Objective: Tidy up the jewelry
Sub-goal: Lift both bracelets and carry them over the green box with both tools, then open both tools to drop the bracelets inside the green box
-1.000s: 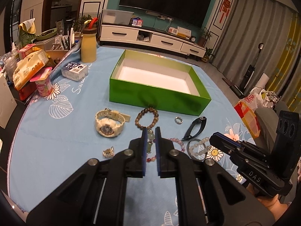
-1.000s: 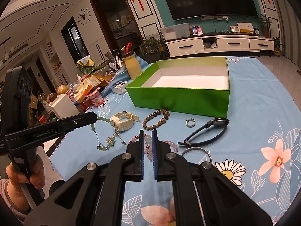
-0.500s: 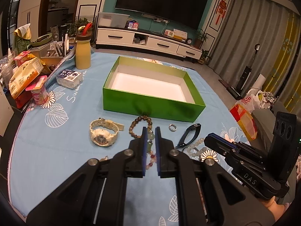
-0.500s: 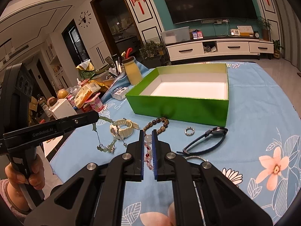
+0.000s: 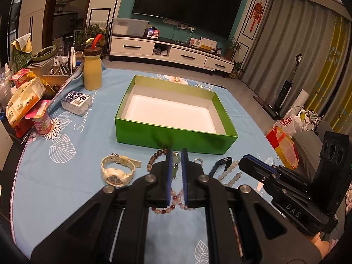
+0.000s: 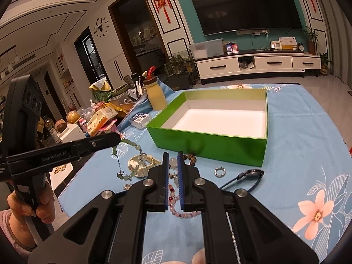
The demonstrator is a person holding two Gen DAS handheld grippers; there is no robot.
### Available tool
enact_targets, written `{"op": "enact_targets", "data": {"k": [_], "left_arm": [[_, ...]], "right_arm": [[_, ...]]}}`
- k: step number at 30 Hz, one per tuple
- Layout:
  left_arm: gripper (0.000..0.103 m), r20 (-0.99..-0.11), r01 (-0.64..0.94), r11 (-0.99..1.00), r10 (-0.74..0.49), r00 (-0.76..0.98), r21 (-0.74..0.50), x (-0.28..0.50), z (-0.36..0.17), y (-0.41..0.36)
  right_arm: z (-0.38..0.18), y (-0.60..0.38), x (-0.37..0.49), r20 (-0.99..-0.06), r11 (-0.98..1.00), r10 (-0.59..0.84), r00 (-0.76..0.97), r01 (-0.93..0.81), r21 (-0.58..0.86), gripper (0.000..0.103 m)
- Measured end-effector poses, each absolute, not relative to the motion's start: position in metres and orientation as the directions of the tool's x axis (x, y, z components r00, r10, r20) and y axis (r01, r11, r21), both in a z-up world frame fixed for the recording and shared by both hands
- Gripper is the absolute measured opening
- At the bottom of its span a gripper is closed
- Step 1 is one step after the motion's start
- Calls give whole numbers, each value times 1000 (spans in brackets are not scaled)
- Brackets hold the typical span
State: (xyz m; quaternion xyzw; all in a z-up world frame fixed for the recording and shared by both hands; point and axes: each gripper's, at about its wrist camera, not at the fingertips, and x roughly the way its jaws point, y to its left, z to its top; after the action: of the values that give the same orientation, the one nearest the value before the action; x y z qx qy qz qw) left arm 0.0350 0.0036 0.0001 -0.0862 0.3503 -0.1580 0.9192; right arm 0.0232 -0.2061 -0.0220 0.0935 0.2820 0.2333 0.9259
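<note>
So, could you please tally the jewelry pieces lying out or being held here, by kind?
Bead bracelets: 3 (brown bracelet, pink bracelet, pale bracelet)
Watch: 1
Ring: 1
Jade necklace: 1
Dark band: 1
Small gold charm: 1
Total: 8

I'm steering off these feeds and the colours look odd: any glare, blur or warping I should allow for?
Left wrist view: warm orange cast, strong fisheye bending at the edges, the white floor of the green box glares, the watch is sharp. Right wrist view: ceiling lights reflect in the television, dark vignette in the corners, and the box floor is washed out too.
</note>
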Motion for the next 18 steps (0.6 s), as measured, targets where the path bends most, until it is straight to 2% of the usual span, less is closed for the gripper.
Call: {"op": "enact_targets", "data": {"k": [12,18], "left_arm": [[7,-606,236,940,-339,719,-246,74,10,0],[8,-602,237,939,-343,721,-251,109,16,-5]], "right_arm": [[-8,-216,55,-448,880,470,761,-366,302,7],[-1,-230,84,-416,861,491,765,-355,364,7]]}}
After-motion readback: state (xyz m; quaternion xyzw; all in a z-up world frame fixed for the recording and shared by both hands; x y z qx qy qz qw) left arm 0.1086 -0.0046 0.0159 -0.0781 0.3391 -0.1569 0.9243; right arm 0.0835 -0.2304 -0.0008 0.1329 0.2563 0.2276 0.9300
